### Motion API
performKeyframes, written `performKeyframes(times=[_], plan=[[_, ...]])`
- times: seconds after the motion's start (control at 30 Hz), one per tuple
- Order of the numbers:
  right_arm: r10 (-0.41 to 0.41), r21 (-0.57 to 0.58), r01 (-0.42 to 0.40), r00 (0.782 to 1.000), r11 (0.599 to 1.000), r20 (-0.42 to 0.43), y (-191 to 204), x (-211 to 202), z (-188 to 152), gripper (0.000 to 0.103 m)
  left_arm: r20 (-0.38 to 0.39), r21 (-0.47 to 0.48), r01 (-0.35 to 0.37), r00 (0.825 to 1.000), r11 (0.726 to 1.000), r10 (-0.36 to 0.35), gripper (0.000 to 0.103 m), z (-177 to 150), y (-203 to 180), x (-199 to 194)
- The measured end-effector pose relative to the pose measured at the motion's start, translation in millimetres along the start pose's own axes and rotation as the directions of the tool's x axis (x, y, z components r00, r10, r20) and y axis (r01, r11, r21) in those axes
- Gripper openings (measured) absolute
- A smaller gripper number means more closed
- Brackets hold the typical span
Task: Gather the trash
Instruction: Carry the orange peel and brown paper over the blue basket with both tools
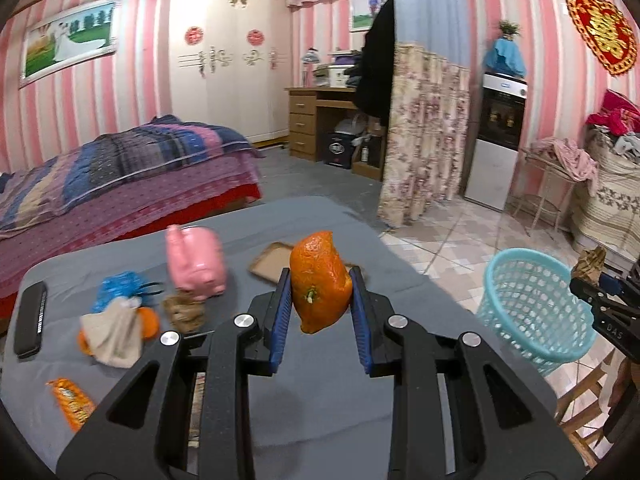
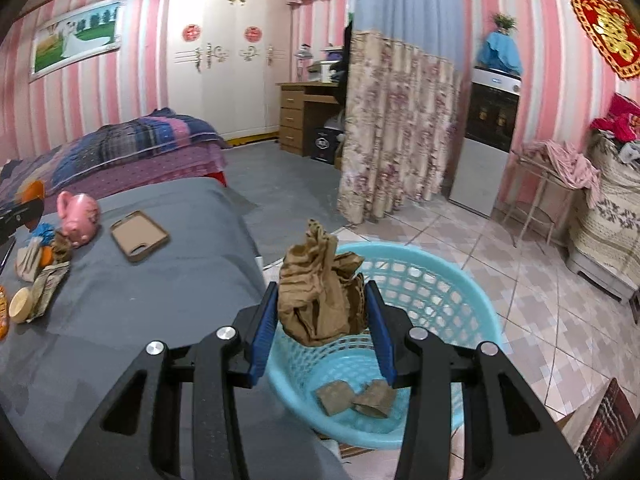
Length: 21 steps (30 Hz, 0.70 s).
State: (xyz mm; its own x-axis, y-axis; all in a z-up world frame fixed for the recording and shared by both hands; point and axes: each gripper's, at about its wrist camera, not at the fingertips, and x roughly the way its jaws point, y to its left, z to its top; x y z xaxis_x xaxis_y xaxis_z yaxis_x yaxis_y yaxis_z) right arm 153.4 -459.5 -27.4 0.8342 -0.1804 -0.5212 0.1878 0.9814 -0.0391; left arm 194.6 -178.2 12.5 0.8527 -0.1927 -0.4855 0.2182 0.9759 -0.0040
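Observation:
My left gripper (image 1: 320,304) is shut on a piece of orange peel (image 1: 320,286), held above the grey table (image 1: 320,400). My right gripper (image 2: 322,316) is shut on a crumpled brown paper (image 2: 320,296) and hangs over the light blue basket (image 2: 472,292), which stands on the floor beside the table and holds two brown scraps (image 2: 352,398). In the left wrist view the basket (image 1: 532,312) is at the right, with the right gripper (image 1: 600,280) above its far rim. More litter lies at the table's left: a blue bag (image 1: 120,288), a beige tissue (image 1: 114,334), a brown wad (image 1: 186,310), an orange wrapper (image 1: 72,402).
On the table stand a pink piggy bank (image 1: 196,264), a brown phone case (image 2: 139,236) and a black remote (image 1: 31,320). A bed (image 1: 120,176) lies behind the table. A floral curtain (image 2: 392,128), a wire rack (image 2: 540,196) and a tiled floor (image 2: 560,312) are at the right.

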Motion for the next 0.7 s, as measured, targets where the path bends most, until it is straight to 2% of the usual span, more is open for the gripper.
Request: performKeyframes(times=[0.3, 0.7], plan=[[-0.056, 0.076, 0.056, 0.998, 0.996, -0.003, -39.6, 0.6, -3.9, 0.043, 0.012, 0.041, 0.057, 0.998, 0.998, -0.058, 0.027, 7.3, -42.0, 16.7], [-0.084, 0.127, 0.085, 0.996, 0.988, -0.011, -56.9, 10.7, -8.8, 0.043, 0.016, 0.083, 0.14, 0.99, 0.987, -0.142, 0.027, 10.9, -89.9, 34.4]])
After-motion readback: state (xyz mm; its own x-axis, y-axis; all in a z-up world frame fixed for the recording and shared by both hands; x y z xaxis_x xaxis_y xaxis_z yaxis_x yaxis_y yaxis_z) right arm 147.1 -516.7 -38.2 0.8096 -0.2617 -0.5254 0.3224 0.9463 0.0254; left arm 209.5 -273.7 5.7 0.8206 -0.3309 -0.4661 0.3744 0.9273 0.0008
